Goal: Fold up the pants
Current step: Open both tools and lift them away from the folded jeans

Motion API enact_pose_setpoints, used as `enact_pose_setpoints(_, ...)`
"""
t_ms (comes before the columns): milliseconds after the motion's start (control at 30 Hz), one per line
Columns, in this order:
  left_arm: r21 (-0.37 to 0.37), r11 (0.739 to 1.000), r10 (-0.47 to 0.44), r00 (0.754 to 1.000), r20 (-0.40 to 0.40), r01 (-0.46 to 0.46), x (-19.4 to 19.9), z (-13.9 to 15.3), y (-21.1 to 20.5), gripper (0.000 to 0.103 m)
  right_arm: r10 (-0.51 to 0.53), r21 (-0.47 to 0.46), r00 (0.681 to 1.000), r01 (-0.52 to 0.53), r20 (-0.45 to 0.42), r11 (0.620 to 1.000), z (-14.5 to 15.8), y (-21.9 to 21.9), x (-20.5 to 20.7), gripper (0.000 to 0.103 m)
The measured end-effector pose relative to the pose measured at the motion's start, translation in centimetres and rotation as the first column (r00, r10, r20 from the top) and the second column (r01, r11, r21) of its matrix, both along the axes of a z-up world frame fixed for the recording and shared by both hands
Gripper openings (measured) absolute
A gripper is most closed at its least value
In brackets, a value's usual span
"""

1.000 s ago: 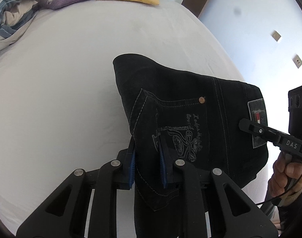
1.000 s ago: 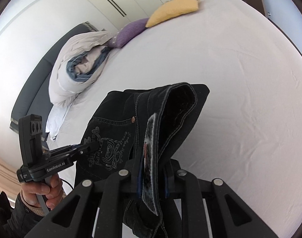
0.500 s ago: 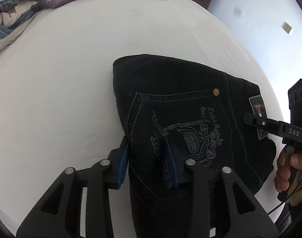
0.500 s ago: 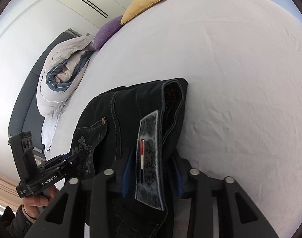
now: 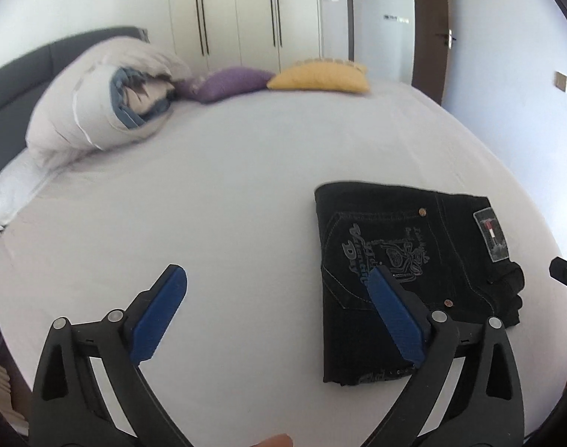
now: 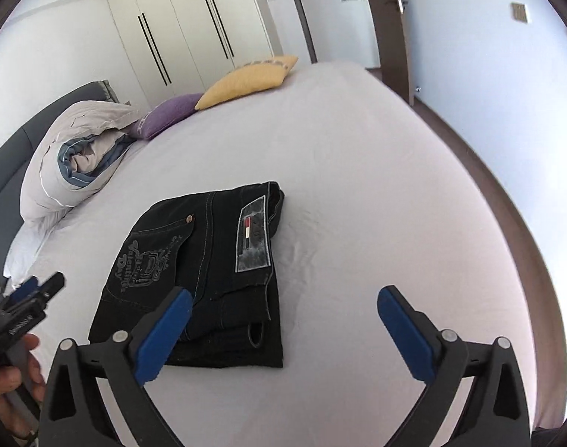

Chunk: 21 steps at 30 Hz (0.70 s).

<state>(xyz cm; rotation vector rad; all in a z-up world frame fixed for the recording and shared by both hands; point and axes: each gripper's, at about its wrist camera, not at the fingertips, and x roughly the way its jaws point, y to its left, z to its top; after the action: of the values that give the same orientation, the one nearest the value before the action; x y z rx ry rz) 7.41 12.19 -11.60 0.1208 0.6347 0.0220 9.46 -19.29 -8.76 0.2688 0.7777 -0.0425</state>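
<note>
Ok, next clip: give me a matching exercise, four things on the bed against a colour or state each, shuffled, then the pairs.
Things:
1. pants
2. far cushion
3. cushion beside it
4. duvet

Descriptions:
A. purple
B. rolled into a heap by the headboard
C. black, folded flat
D. yellow

Pairs: 1-C, 2-D, 3-A, 4-B

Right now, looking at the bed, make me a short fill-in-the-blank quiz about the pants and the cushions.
The folded pants lie on the ____ sheet.
Beside the purple cushion lies a ____ cushion.
Between the fingers of the left gripper there is ____.
The rolled duvet lies by the ____ headboard.

Missing words: white; yellow; nothing; grey
</note>
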Motion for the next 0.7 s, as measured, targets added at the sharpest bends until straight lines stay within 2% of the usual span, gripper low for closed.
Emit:
enact_pose_setpoints(67, 0.058, 0.998, 0.028, 0.996, 0.085, -0.033, -2.8, 1.9, -1.6, 0.103, -0.003, -0.04, 0.999, 0.005, 0.05, 0.999, 1.1, 0.5, -2.1, 0.103)
enact_pose_setpoints(100, 0.078, 0.996, 0.039, 0.993, 0.111, -0.048, -3.4, 3.3, -1.3, 0.103, 0.005, -0.043, 0.996, -0.001, 0.093, 0.999, 1.9, 0.6, -3.3, 0.103)
enact_pose_setpoints(167, 0.096, 0.991, 0.076, 0.979, 0.191, -0.095, -7.2, 6.0, -1.6, 0.103, 0.01, -0.068, 0.982, 0.003, 0.188, 0.998, 4.0, 0.7, -5.9, 0.103)
enact_pose_setpoints(200, 0.087, 0.99, 0.083, 0.966, 0.246, -0.107, -9.0, 7.3, -1.6, 0.103, 0.012, -0.082, 0.975, 0.007, 0.22, 0.997, 5.0, 0.8, -7.0, 0.103)
enact_pose_setpoints(233, 0.075, 0.992, 0.076, 0.959, 0.274, -0.1, -10.0, 9.6, -2.5, 0.103, 0.018, -0.091, 0.97, 0.004, 0.243, 0.996, 6.0, 0.7, -7.7, 0.103)
enact_pose_setpoints(300, 0.029, 0.997, 0.055, 0.947, 0.316, -0.067, -12.2, 12.5, -1.7, 0.103, 0.053, -0.102, 0.96, -0.026, 0.274, 0.994, 8.6, 0.5, -8.9, 0.103)
enact_pose_setpoints(367, 0.028, 0.998, 0.04, 0.95, 0.309, -0.051, -13.6, 15.1, -1.9, 0.103, 0.051, -0.128, 0.952, -0.013, 0.303, 0.992, 11.4, 0.6, -10.1, 0.103)
enact_pose_setpoints(500, 0.079, 0.997, -0.007, 0.948, 0.317, -0.019, -17.0, 19.9, -1.5, 0.103, 0.055, -0.188, 0.921, 0.019, 0.386, 0.982, 16.6, 1.0, -13.0, 0.103)
enact_pose_setpoints(567, 0.067, 0.998, -0.037, 0.96, 0.276, 0.019, -17.8, 21.3, -1.8, 0.103, 0.072, -0.245, 0.934, 0.017, 0.35, 0.969, 18.3, 1.8, -13.6, 0.103)
enact_pose_setpoints(633, 0.05, 0.998, -0.038, 0.975, 0.218, 0.027, -18.1, 21.7, -2.2, 0.103, 0.081, -0.239, 0.946, -0.003, 0.314, 0.971, 19.0, 2.2, -14.2, 0.103)
enact_pose_setpoints(700, 0.016, 0.999, -0.03, 0.993, 0.113, 0.028, -18.2, 21.0, -2.7, 0.103, 0.072, -0.209, 0.962, -0.015, 0.264, 0.978, 19.1, 2.7, -14.5, 0.103)
